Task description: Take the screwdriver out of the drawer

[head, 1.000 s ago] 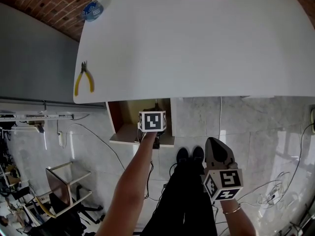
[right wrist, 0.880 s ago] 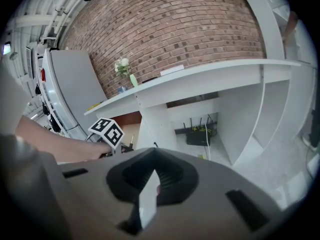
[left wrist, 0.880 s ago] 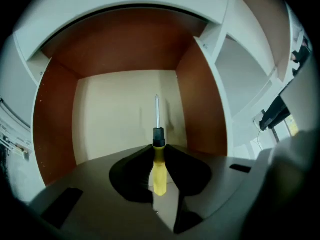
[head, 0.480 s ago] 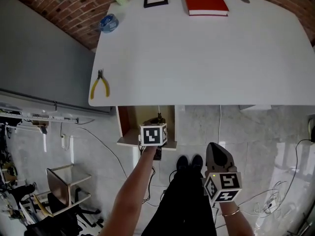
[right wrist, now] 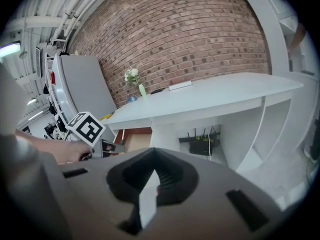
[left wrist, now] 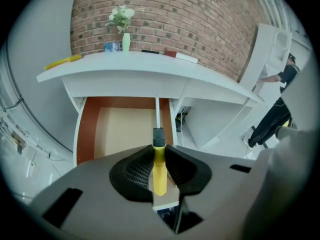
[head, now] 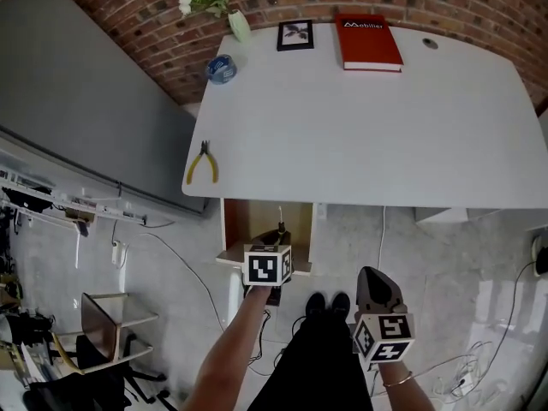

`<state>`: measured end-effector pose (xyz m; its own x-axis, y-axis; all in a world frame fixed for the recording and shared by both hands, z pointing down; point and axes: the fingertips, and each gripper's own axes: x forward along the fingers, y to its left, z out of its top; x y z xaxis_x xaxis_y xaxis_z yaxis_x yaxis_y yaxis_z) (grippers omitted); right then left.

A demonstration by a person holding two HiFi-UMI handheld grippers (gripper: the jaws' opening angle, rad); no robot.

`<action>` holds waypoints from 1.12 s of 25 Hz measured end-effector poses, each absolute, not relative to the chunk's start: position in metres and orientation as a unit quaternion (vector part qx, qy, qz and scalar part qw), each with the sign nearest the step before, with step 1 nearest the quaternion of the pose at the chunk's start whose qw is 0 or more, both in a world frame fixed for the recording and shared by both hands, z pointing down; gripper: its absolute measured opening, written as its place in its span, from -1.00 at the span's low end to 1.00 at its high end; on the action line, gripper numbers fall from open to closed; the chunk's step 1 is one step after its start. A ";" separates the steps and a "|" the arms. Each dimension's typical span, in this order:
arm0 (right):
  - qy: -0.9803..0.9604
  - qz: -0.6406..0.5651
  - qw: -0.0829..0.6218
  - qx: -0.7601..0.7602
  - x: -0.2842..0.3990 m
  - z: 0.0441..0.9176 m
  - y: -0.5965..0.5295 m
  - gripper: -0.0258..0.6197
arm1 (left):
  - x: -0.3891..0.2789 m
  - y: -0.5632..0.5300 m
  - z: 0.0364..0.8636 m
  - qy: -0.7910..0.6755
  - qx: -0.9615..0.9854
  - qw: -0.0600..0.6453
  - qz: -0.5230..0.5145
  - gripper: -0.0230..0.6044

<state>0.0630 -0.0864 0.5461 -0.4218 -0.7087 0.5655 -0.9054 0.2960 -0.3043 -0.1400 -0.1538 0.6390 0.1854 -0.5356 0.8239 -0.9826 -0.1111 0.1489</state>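
The screwdriver [left wrist: 159,165] has a yellow handle, a black collar and a thin metal shaft. My left gripper [left wrist: 158,151] is shut on its handle, and the shaft points forward over the open drawer [left wrist: 120,129]. In the head view the left gripper [head: 279,236] hangs above the drawer's front edge [head: 257,259], just below the white table [head: 368,135], with the screwdriver [head: 279,216] sticking out ahead. My right gripper [head: 377,286] is lower and to the right, over the floor, shut and empty. From the right gripper [right wrist: 152,171] view the left gripper [right wrist: 102,145] shows at the left.
On the table lie yellow pliers [head: 203,164], a blue tape roll [head: 221,68], a vase with flowers [head: 238,24], a picture frame [head: 295,34] and a red book [head: 368,41]. The person's shoes [head: 330,281] stand near the drawer. Cables lie on the floor; a small shelf unit [head: 107,315] stands left.
Both grippers have risen, the left one more, carrying the screwdriver up from inside the drawer. The head view has tilted up, so the back of the table now shows.
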 end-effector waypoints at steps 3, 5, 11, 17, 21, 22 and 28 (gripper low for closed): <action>-0.793 0.295 0.163 0.507 0.062 0.536 -0.085 -0.92 | -0.139 -0.148 0.618 -0.561 0.686 0.358 0.295 -0.72; -0.797 0.290 0.163 0.505 0.063 0.529 -0.085 -0.92 | -0.134 -0.145 0.602 -0.563 0.692 0.354 0.281 -0.72; -0.807 0.270 0.156 0.502 0.062 0.496 -0.090 -0.92 | -0.123 -0.139 0.552 -0.560 0.715 0.335 0.251 -0.72; -0.819 0.249 0.135 0.500 0.062 0.461 -0.104 -0.92 | -0.110 -0.142 0.505 -0.560 0.737 0.302 0.228 -0.72; -0.822 0.239 0.123 0.502 0.058 0.440 -0.108 -0.92 | -0.112 -0.142 0.476 -0.563 0.746 0.280 0.217 -0.72; -0.823 0.237 0.121 0.502 0.058 0.435 -0.109 -0.92 | -0.113 -0.141 0.469 -0.565 0.748 0.275 0.214 -0.72; -0.823 0.225 0.110 0.510 0.057 0.415 -0.114 -0.92 | -0.114 -0.136 0.437 -0.562 0.762 0.256 0.193 -0.72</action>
<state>0.0569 -0.1137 0.4150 -0.4557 -0.7900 0.4102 -0.8888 0.3787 -0.2581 -0.1141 -0.1359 0.4367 0.2929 -0.7581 0.5827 -0.9561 -0.2360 0.1735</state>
